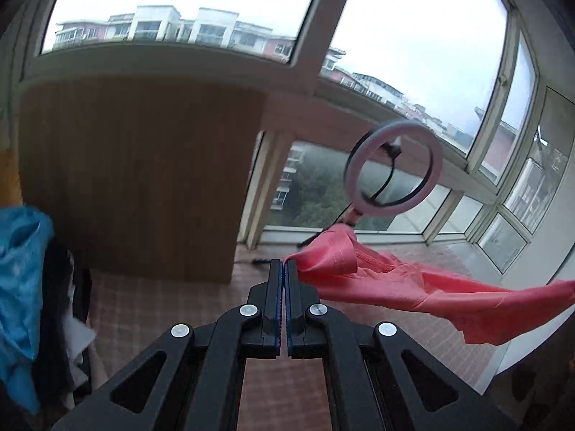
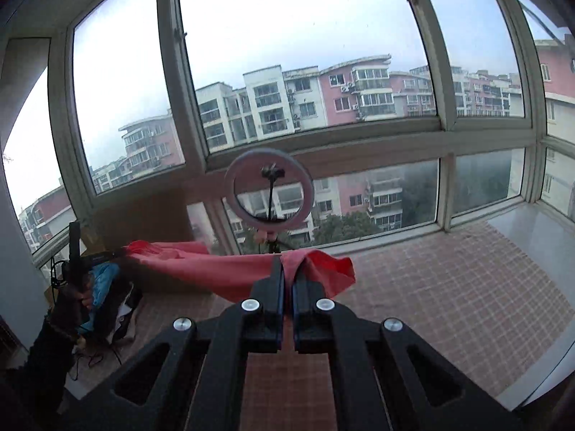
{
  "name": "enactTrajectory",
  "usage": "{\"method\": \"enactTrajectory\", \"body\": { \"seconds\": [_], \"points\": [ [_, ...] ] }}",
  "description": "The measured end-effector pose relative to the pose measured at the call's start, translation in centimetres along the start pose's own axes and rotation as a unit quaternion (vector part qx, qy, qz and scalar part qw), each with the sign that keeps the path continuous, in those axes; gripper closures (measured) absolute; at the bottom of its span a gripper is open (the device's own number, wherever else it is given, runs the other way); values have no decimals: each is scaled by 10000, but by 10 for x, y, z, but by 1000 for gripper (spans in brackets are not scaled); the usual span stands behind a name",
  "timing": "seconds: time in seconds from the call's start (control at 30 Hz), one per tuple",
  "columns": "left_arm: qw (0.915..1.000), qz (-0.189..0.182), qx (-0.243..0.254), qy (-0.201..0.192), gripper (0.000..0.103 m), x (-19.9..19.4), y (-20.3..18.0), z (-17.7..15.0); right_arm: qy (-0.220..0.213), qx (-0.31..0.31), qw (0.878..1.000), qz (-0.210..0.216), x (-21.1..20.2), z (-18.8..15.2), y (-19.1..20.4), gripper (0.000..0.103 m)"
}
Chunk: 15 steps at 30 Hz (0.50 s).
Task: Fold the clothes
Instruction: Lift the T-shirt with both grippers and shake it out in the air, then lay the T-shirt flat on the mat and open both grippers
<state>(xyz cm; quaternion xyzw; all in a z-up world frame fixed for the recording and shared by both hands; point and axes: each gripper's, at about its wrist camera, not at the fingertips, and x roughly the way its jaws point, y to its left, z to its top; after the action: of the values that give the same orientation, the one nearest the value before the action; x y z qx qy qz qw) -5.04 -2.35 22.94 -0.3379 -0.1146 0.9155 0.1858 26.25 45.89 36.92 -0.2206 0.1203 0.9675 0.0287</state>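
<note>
L gripper (image 1: 284,264) is pinching a corner of the pink garment (image 1: 413,280); its jaws are pressed together on the cloth at the very tips, and the fabric is trailing off toward 3 o'clock in the L wrist view. R gripper (image 2: 287,269) is likewise clamping the same garment (image 2: 222,269), with cloth bunching between its 2 fingers and a flap spilling toward 3 o'clock, while the main span is running toward 9 o'clock to the other hand (image 2: 77,298). So the garment is hanging in the air between both tongs, above the checked bed cover (image 2: 449,287), with the ring light (image 2: 269,195) at 12 o'clock behind it.

Handling, as a guess: fabric is looking thin, light, very soft, prob. a bit slick; it's sagging and rippling between grips, so it's going to droop wherever unsupported. Best holds are seams or hemmed corners, approx. where the stitched edge (image 1: 341,255) is showing near the L tips, since a hem is giving thicker bite. A blue garment pile (image 1: 18,287) is sitting at 9 o'clock, waiting.
</note>
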Motion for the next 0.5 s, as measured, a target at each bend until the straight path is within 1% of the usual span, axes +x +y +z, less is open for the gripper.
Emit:
{"method": "enactTrajectory", "body": {
  "seconds": [0.07, 0.13, 0.2, 0.27, 0.3, 0.37, 0.43, 0.5],
  "points": [
    [9985, 244, -325, 368, 102, 10, 39, -46, 627, 187, 9976, 215, 23, -48, 7, 100],
    [9928, 508, -677, 844, 102, 25, 78, -92, 1387, 422, 9887, 371, 58, -107, 15, 100],
    [9836, 781, -985, 1292, 102, 42, 112, -134, 2230, 657, 9714, 476, 97, -168, 19, 100],
    [9747, 1064, -1161, 1584, 102, 58, 137, -161, 2951, 885, 9492, 635, 130, -219, 29, 100],
    [9723, 1134, -1212, 1647, 102, 62, 144, -168, 3175, 897, 9410, 749, 141, -237, 37, 100],
    [9717, 1156, -1253, 1635, 102, 64, 152, -170, 3496, 682, 9305, 856, 152, -263, 55, 100],
    [9711, 1178, -1294, 1623, 102, 66, 160, -171, 3694, 460, 9228, 997, 159, -277, 72, 100],
    [9708, 1211, -1289, 1618, 102, 71, 164, -172, 3764, 252, 9196, 1097, 161, -281, 85, 100]
  ]
}}
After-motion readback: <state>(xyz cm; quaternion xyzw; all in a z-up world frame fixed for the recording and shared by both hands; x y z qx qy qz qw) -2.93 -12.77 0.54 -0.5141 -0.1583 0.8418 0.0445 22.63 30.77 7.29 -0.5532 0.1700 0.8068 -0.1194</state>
